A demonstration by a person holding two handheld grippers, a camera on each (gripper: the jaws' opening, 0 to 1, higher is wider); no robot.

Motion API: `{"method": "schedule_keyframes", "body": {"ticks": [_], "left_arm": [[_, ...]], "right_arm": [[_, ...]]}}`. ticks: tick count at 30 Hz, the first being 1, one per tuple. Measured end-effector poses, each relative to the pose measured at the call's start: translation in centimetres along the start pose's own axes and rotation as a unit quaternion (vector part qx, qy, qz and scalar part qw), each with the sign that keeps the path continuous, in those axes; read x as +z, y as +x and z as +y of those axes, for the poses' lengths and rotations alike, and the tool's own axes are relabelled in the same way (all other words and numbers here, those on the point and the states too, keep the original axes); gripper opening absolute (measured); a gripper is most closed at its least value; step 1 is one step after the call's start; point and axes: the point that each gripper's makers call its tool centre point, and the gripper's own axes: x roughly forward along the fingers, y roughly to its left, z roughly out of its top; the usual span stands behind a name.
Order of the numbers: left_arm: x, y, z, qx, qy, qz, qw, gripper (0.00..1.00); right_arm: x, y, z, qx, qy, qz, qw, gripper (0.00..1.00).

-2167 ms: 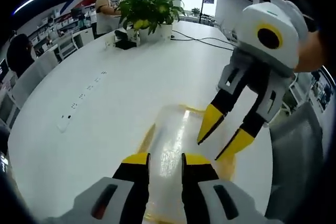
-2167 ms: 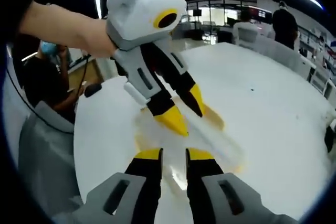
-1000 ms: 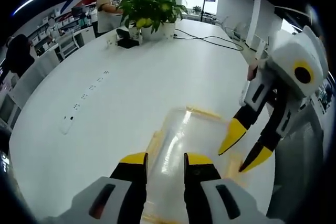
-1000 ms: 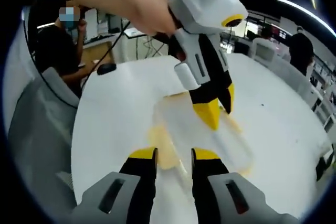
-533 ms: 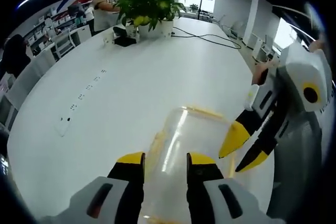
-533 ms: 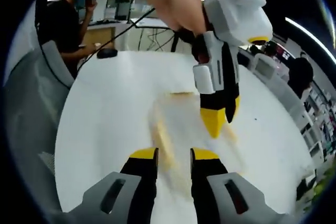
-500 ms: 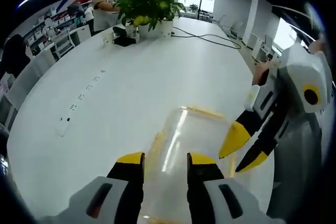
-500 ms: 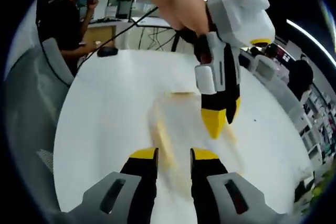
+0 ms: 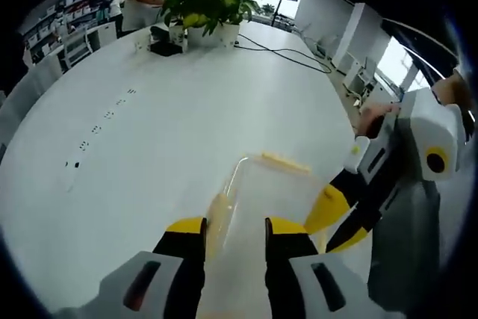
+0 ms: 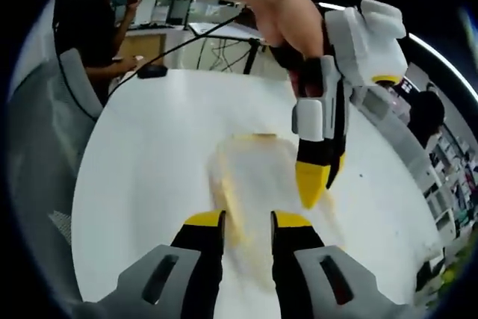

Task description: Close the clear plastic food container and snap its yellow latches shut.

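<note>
A clear plastic food container [image 9: 261, 196] with yellow latches lies on the white table [image 9: 164, 117], lid down on it. One yellow latch [image 9: 283, 162] shows on its far end and another [image 9: 215, 218] on its left side. My left gripper [image 9: 234, 228] is open, its jaws straddling the near end of the lid. My right gripper [image 9: 336, 223], open, reaches in from the right with its yellow tips at the container's right side. In the right gripper view the container [image 10: 250, 173] is blurred; the right gripper [image 10: 247, 222] is open over its near edge, and the left gripper [image 10: 320, 178] points down onto its far side.
Potted plants [image 9: 198, 1], a black device [image 9: 160, 44] and a cable [image 9: 287, 51] sit at the far end of the table. Grey chairs [image 9: 407, 252] [image 10: 37, 162] stand at the table's edge. A seated person [image 10: 89, 31] and a dark object [image 10: 151, 73] are beyond it.
The right gripper has dropped from above the lid to the container's right side. In the right gripper view the left gripper has shifted to the right. The container stays on the table.
</note>
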Motion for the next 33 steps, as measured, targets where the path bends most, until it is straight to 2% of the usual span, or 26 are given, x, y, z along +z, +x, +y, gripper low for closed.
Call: {"method": "schedule_keyframes", "body": {"ticks": [7,11,15,19,23,28,33], "left_arm": [[-0.6,0.3,-0.8,-0.053,-0.026,0.022,0.9980,0.29],[-0.7,0.6,-0.7,-0.072,-0.030,0.034,0.9964,0.31],[-0.7,0.7,-0.7,-0.081,-0.031,0.041,0.9954,0.31],[-0.7,0.8,-0.8,-0.085,-0.032,0.043,0.9950,0.31],[-0.7,0.8,-0.8,-0.088,-0.035,0.046,0.9945,0.31],[-0.8,0.7,-1.2,-0.091,-0.040,0.048,0.9939,0.30],[-0.8,0.7,-1.3,-0.093,-0.048,0.051,0.9932,0.30]], "right_arm": [[0.2,0.2,0.1,0.003,-0.001,0.000,1.0000,0.21],[0.1,0.4,0.2,0.004,-0.016,0.002,0.9999,0.22],[0.0,0.5,0.4,-0.001,-0.052,0.007,0.9986,0.23],[0.0,0.5,0.3,-0.003,-0.054,0.006,0.9985,0.23],[-0.1,0.5,0.4,-0.009,-0.083,0.012,0.9965,0.23],[-0.2,0.5,0.4,-0.012,-0.096,0.013,0.9953,0.23],[-0.4,0.6,0.4,-0.016,-0.136,0.023,0.9903,0.23]]}}
